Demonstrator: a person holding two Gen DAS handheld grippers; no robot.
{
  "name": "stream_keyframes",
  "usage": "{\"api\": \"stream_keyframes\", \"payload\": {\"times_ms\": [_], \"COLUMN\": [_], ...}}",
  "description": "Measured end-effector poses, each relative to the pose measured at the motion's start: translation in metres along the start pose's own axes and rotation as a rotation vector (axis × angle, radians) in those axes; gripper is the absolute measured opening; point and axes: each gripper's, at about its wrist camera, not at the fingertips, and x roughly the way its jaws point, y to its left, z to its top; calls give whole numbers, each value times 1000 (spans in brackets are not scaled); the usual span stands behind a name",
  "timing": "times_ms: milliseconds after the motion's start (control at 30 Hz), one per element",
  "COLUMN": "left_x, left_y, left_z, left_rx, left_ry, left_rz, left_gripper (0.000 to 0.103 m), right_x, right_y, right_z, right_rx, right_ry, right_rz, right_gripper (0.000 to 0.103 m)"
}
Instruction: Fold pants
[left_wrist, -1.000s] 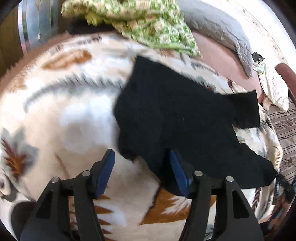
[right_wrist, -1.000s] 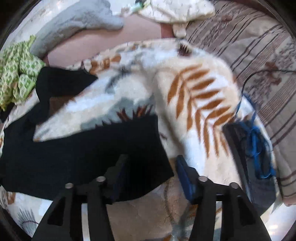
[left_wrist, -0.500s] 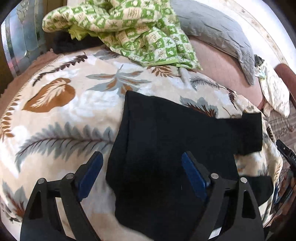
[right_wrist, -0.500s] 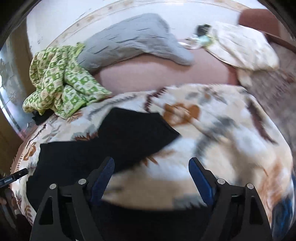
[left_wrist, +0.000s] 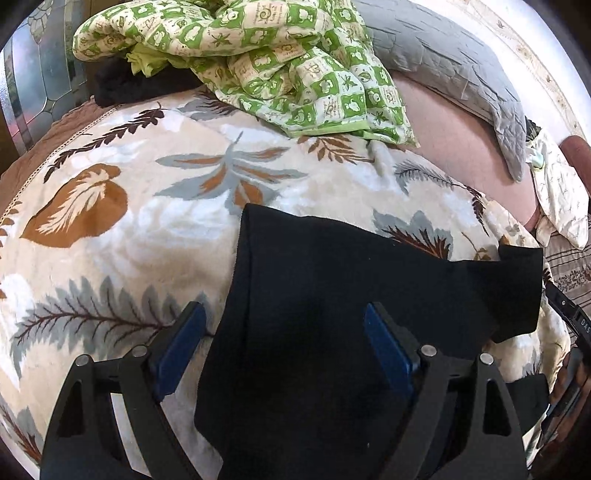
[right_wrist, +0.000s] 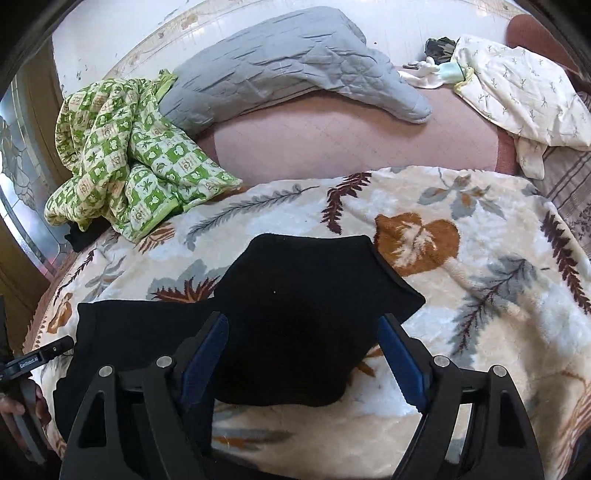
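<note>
The black pants (left_wrist: 332, 295) lie folded over on the leaf-patterned blanket (left_wrist: 129, 229). In the right wrist view the same pants (right_wrist: 295, 295) spread from the lower left to the centre, with a pointed edge at the right. My left gripper (left_wrist: 282, 332) hovers over the pants with its blue pads wide apart and nothing pinched between them. My right gripper (right_wrist: 303, 343) is open too, above the pants' upper folded part, its pads clear of the cloth. The other gripper's black tip (right_wrist: 40, 356) shows at the left edge of the right wrist view.
A green checked quilt (right_wrist: 125, 162) is bunched at the blanket's far left. Behind it lie a grey quilted pillow (right_wrist: 295, 66) and a white patterned pillow (right_wrist: 517, 96) on a pink sheet (right_wrist: 351, 144). A striped cover (right_wrist: 569, 184) lies at the right.
Both grippers let go of the pants, opened wide and drew back. The pants now lie folded over on the blanket; the right view swung from the blanket's right side toward the pillows.
</note>
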Motion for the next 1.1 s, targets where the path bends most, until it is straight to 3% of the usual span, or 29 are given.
{"api": "stream_keyframes", "payload": {"times_ms": [467,733,933,1100], "left_x": [19,22,30,42], "left_y": [4,10,21,16], "left_z": [13,23,39,45], "left_rx": [-9,-13,-40,-7], "left_ry": [18,29,35,64], "left_rz": [25,17,-20,-55], "left_gripper": [88,88,88,88], "right_x": [23,87,46,31], "right_y": [-11,-17,-45,-56], "right_z": [10,-22,3,28], "right_rx": [4,37,123,131], "right_ry": [20,223,82,18], "right_rz": [-48,28,33,20], "right_gripper": [83,83,83,83]}}
